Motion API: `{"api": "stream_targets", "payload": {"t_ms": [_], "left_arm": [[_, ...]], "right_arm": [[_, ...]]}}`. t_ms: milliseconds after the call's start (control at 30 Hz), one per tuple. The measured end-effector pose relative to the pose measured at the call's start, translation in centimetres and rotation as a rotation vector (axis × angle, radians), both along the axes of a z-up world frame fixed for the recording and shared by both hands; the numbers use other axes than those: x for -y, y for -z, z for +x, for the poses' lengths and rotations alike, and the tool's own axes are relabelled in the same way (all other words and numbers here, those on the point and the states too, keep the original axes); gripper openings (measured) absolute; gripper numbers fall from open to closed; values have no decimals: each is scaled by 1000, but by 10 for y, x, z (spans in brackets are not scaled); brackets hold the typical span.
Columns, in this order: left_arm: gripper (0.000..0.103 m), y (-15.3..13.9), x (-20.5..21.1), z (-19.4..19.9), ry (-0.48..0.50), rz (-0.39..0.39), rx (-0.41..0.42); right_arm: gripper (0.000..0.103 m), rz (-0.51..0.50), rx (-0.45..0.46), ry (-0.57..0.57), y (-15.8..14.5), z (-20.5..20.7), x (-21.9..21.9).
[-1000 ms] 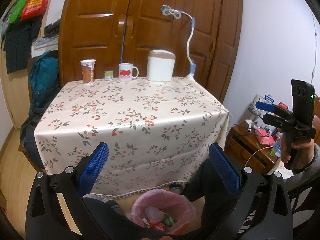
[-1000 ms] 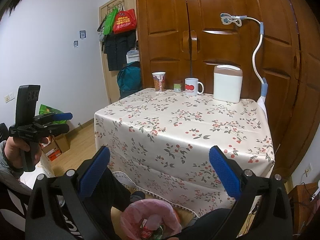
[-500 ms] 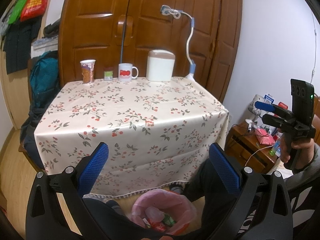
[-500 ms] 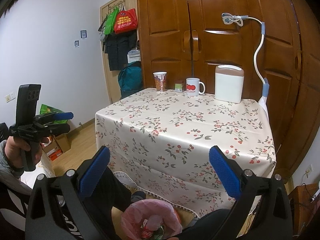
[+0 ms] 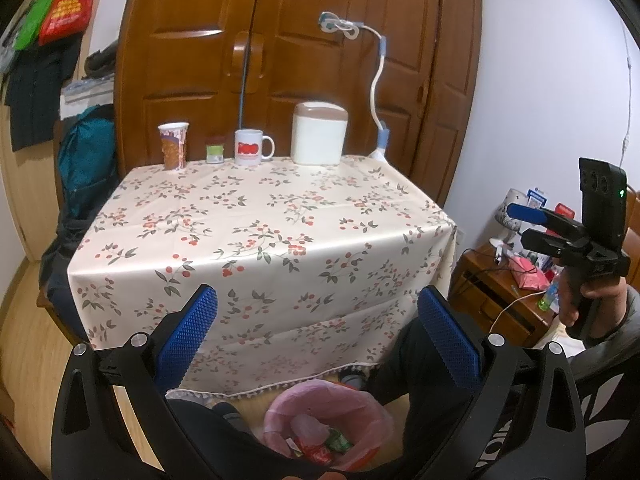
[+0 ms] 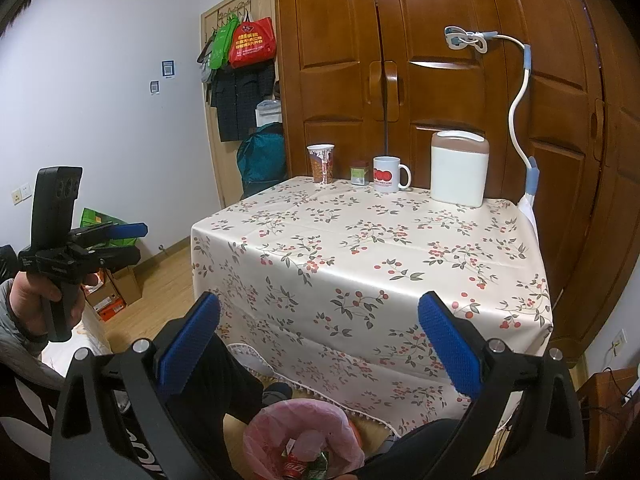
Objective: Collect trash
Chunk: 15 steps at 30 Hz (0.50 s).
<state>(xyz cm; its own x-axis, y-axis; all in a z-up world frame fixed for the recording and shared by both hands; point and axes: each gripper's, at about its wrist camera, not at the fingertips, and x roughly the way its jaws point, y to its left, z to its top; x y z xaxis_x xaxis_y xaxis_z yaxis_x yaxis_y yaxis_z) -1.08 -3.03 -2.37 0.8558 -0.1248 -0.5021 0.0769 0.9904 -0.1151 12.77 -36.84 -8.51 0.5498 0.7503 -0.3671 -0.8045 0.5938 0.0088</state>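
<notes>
Floral-clothed tabletop (image 5: 256,224) before a wooden wardrobe (image 5: 280,40); paper cup (image 5: 173,146), mug (image 5: 250,153), canister (image 5: 319,139) along its far edge. Left hand-held gripper (image 5: 318,334) and right hand-held gripper (image 6: 319,338) gape, empty, above a pink-lined bin (image 6: 304,436).

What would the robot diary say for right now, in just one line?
left gripper: open, empty | right gripper: open, empty | pink-lined bin: on floor, wrappers inside | table: no trash seen

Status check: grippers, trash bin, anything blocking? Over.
Left gripper and right gripper open, empty, held before the table. Pink-lined trash bin below, wrappers inside. Paper cup, mug at back edge. Nothing blocking.
</notes>
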Motion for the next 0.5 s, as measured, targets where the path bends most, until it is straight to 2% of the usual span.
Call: {"api": "stream_targets", "payload": {"t_ms": [500], "left_arm": [[98, -3, 1, 1, 1, -1, 2]], "right_arm": [[98, -2, 1, -2, 1, 0, -2]]}}
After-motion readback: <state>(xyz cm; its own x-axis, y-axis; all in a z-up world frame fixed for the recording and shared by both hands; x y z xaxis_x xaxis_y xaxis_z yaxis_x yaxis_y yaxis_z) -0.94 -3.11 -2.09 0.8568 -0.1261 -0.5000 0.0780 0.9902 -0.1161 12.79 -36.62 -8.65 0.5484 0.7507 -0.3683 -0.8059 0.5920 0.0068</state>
